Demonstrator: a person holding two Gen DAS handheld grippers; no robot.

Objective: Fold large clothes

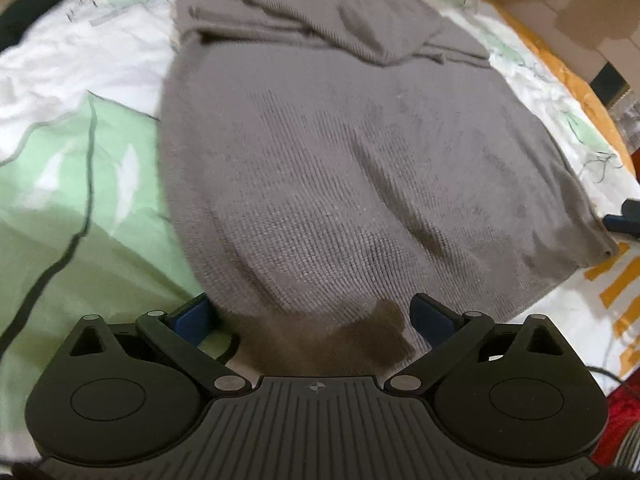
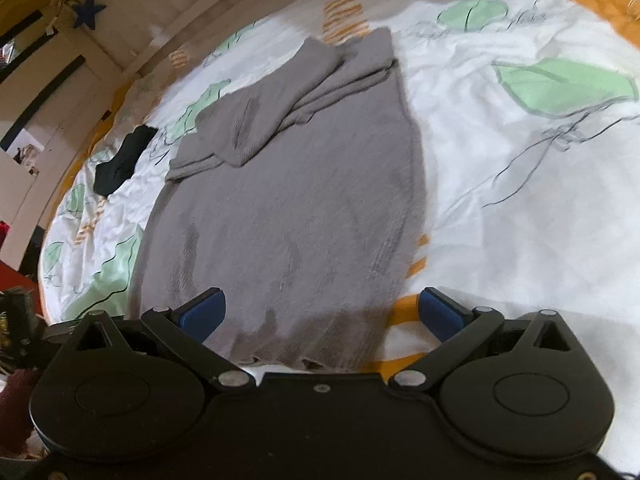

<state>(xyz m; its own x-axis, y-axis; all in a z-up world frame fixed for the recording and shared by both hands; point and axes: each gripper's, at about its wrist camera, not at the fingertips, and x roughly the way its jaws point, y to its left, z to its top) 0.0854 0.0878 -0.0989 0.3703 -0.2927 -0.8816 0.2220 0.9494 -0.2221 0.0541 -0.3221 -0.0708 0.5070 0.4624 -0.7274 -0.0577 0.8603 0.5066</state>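
A grey knit sweater (image 1: 340,168) lies flat on the bed, its sleeves folded across the far end (image 1: 360,28). My left gripper (image 1: 312,316) is open, its blue pads either side of the near hem at the sweater's left corner. In the right wrist view the same sweater (image 2: 288,216) stretches away, folded sleeves at the far end (image 2: 280,100). My right gripper (image 2: 320,312) is open over the hem's right corner, one pad over cloth, the other over the sheet. The right gripper's tip shows at the left wrist view's right edge (image 1: 624,220).
The bed sheet (image 2: 500,140) is white with green leaves and orange stripes. A dark garment (image 2: 122,160) lies at the far left of the bed. Cardboard boxes (image 1: 560,8) stand beyond the bed's orange edge. A white wall with a blue star (image 2: 89,9) is behind.
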